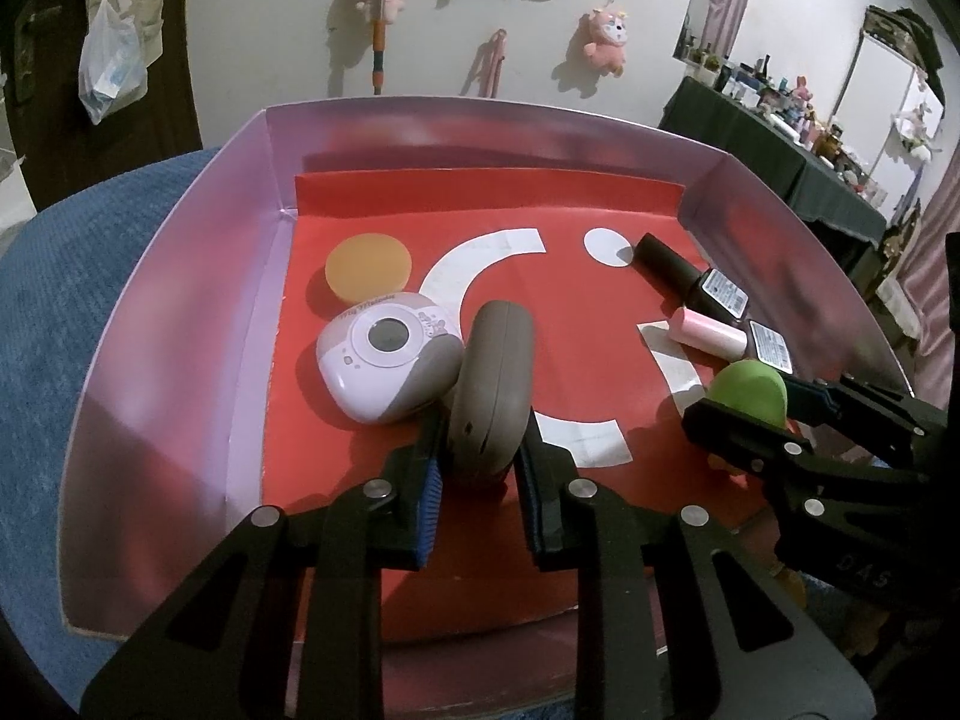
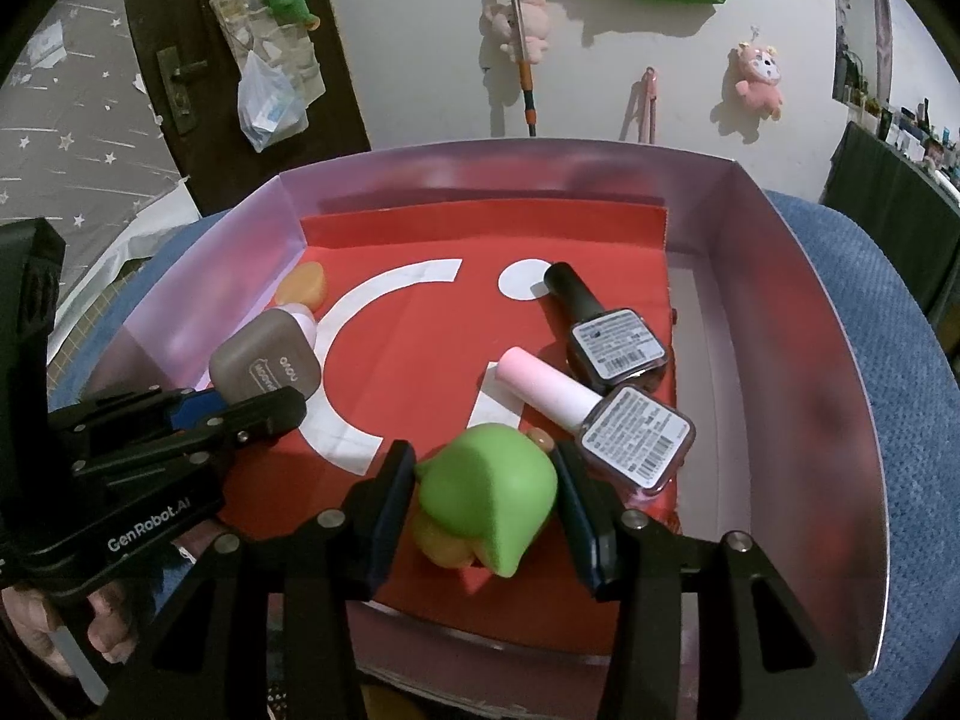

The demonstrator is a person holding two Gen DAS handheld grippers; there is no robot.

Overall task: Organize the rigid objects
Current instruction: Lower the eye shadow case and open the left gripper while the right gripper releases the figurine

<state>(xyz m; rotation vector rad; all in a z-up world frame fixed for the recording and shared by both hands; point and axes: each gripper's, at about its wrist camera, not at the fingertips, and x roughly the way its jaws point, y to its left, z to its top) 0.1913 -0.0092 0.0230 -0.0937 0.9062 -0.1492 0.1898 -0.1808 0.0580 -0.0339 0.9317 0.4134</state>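
left wrist: left tool (image 1: 480, 456) clamped tight on the grey case (image 1: 489, 384).

The left gripper (image 1: 480, 450) is a black, matte plastic pair of tongs whose two flat linkage arms carry triangular cut-outs and round silver rivet heads at each joint; its fingers (image 1: 429, 480) end in upright rectangular pads faced with ribbed blue rubber on the inner side. Seen from the right wrist camera, its body bears the white lettering "GenRobot.AI" along the side, behind the linkage. The right gripper (image 2: 486, 495) is built alike: black arms, silver rivets, dark blue-edged pads. Raised letters "DAS" mark its housing behind the arms in the left wrist view
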